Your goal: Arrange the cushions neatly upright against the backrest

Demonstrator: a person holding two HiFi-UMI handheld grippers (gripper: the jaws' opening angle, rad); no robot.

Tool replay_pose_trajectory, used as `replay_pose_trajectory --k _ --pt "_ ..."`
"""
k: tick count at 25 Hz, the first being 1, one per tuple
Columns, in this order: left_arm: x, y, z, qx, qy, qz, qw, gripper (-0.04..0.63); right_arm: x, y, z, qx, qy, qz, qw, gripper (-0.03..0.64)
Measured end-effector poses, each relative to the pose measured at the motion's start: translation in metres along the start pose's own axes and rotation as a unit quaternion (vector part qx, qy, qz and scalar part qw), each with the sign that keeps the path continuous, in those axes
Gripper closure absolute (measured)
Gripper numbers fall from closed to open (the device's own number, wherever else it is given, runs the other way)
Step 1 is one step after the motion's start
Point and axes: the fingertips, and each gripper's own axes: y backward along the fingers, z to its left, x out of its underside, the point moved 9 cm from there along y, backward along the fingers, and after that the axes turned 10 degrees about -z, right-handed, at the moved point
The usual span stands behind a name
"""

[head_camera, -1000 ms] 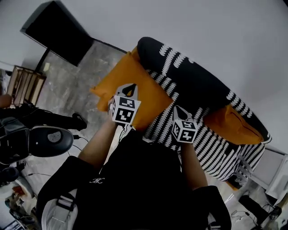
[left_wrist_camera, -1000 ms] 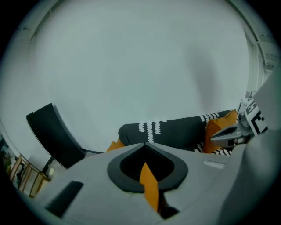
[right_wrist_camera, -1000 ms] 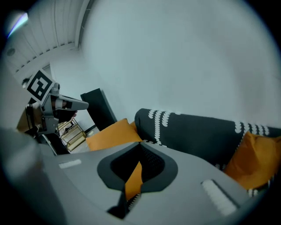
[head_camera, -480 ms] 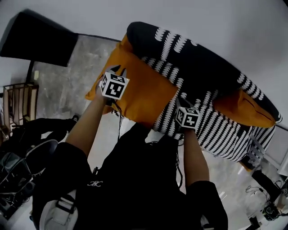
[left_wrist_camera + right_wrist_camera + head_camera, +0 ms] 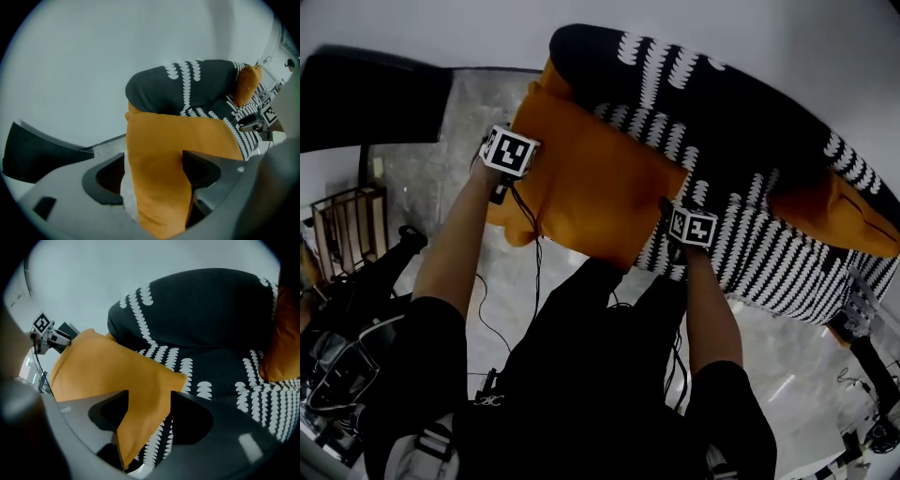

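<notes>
Whereas a second ago both tools were held up close before the person's chest, short of the sofa, the left tool (image 5: pixel 152 177) and the right tool (image 5: pixel 149 414) have since come down and forward to the big orange cushion (image 5: pixel 591 187), and the jaws of both have just been opening. Both forearms (image 5: pixel 461 246) reach straight out from the body, the left to the cushion's left edge and the right to its lower right corner. Both tools point steeply down.

In the left gripper view the jaws stand wide apart with the cushion's edge between them. The right jaw lies against the cloth and a strip of floor (image 5: pixel 441 122) shows between the left jaw and the cushion, so nothing is clamped. In the right gripper view the jaws are likewise wide apart, and the cushion's corner hangs between them unpinched.

The cushion sits at the left end of the sofa (image 5: pixel 769 253), before the dark patterned backrest (image 5: pixel 712 103), with its near part out past the seat's front edge. A second orange cushion (image 5: pixel 848 220) lies at the sofa's right end against the backrest, well apart from both tools.
</notes>
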Motion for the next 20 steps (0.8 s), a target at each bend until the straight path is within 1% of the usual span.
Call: replay_pose_trajectory --k 2,4,6,8,10,11,13,15,17,18,20 --pt "-0.007 0.002 -0.021 0.006 0.001 0.009 0.9999 0.184 0.009 0.011 -0.029 0.023 -0.001 0.008 1.0 0.302" --pt "-0.019 0.002 -0.05 0.031 0.011 -0.004 0.9995 0.181 0.021 0.021 -0.063 0.035 -0.004 0.021 0.999 0.281" --pt "-0.028 0.003 -0.077 0.054 0.019 -0.01 0.9983 0.181 0.034 0.027 -0.09 0.032 -0.022 0.033 0.999 0.267" --pt "-0.026 0.007 -0.087 0.069 0.026 -0.009 0.9972 0.202 0.044 0.026 -0.098 0.016 -0.053 0.032 0.998 0.264" --pt "-0.019 0.005 -0.078 0.078 0.037 -0.014 0.9962 0.234 0.048 0.011 -0.086 -0.007 -0.089 0.025 0.996 0.296" --pt "-0.016 0.001 -0.069 0.08 0.04 -0.015 0.9959 0.241 0.048 -0.001 -0.077 -0.018 -0.108 0.023 0.994 0.338" --pt "-0.013 -0.015 -0.049 0.082 0.04 -0.012 0.9957 0.257 0.046 -0.025 -0.061 -0.032 -0.131 0.023 0.991 0.36" --pt "-0.013 -0.029 -0.039 0.088 0.042 -0.001 0.9952 0.286 0.045 -0.043 -0.053 -0.041 -0.138 0.03 0.989 0.379" --pt "-0.013 -0.037 -0.037 0.094 0.044 0.005 0.9946 0.326 0.042 -0.054 -0.049 -0.05 -0.135 0.039 0.989 0.418" --pt "-0.012 -0.039 -0.036 0.094 0.042 0.008 0.9947 0.358 0.04 -0.057 -0.045 -0.052 -0.128 0.043 0.989 0.446" --pt "-0.008 -0.037 -0.036 0.084 0.025 0.013 0.9961 0.412 0.036 -0.058 -0.032 -0.05 -0.116 0.051 0.991 0.515"
